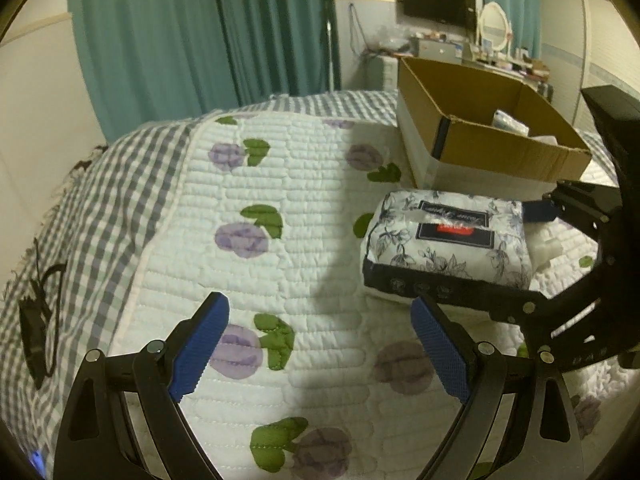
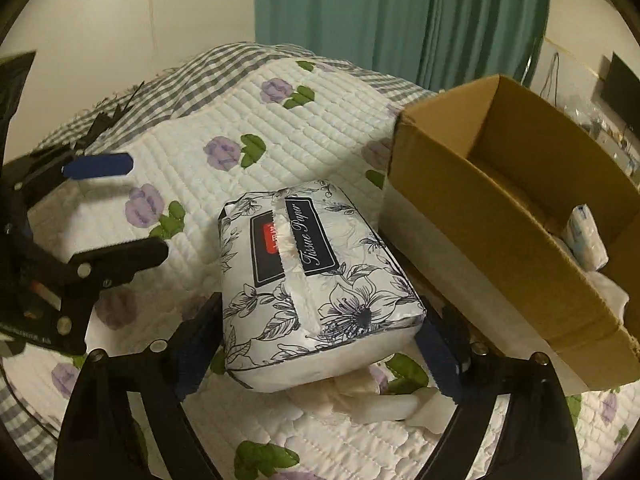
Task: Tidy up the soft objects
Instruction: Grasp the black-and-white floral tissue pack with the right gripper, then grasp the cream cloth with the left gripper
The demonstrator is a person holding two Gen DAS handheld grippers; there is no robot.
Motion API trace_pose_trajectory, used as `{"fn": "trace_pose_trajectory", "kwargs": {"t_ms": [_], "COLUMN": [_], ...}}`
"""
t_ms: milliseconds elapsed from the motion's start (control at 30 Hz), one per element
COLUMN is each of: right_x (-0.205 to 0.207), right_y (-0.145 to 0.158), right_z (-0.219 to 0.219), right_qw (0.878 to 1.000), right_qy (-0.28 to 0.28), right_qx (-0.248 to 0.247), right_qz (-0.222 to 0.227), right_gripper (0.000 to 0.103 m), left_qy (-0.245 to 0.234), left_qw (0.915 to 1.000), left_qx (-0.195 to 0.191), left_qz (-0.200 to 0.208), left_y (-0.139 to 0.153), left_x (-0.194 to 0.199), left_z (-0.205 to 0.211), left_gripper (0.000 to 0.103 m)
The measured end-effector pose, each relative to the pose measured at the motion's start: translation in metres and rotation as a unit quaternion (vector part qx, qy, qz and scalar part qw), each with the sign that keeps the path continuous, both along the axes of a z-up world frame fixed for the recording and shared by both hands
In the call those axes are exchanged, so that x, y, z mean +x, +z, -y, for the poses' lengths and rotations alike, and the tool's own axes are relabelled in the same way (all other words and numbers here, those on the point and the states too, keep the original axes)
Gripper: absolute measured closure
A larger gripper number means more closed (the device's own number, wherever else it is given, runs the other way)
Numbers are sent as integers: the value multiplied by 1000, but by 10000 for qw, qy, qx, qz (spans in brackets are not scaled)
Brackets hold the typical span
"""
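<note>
A soft tissue paper pack (image 2: pixel 316 280) with a blue floral print is between my right gripper's (image 2: pixel 320 344) blue fingers, which are shut on its two sides, lifted slightly over the quilt. The pack also shows in the left wrist view (image 1: pixel 448 240), with the right gripper (image 1: pixel 472 256) around it. My left gripper (image 1: pixel 320 348) is open and empty over the floral quilt (image 1: pixel 260 200), left of the pack. An open cardboard box (image 2: pixel 500 208) stands right of the pack and holds small white packets (image 2: pixel 584 236).
The bed is covered by a white quilt with purple flowers and a grey checked blanket (image 1: pixel 100 208). Crumpled white tissues (image 2: pixel 392 400) lie under the pack. Green curtains (image 1: pixel 200 32) hang behind. A dresser with a TV (image 1: pixel 440 0) and a mirror stands far right.
</note>
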State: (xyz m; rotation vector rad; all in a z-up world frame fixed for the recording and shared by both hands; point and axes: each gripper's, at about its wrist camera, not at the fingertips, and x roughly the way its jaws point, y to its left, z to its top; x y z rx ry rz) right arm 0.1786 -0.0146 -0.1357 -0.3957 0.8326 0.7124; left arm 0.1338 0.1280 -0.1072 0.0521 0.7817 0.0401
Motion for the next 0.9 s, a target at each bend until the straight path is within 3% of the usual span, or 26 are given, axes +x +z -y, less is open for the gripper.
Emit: {"fn": "trace_pose_trajectory", "kwargs": {"t_ms": [267,533,700,900], "right_x": [-22,-52,-76,-92], "right_y": [12,46,79,74], "right_z": [4,40,85,133], "right_qw": [9995,9972,9880,9710], "right_qy": [-67,-361,-1103,-2243], "right_qx": [5,433,680,368], "right_qz": [321,484,842,742], "right_gripper": [32,37,37,37], "left_qy": [76,-158,-309,-512], "left_qw": [9999,9990,9983,9983], "left_qx": [-19,-10,-23,-195], "left_qz": [121,417,487,181], "left_y": [11,45,55,32], "left_x": [-12,-20,-17,-4], "left_z": [7,29,45,70], "left_gripper": [9,9,9,10]}}
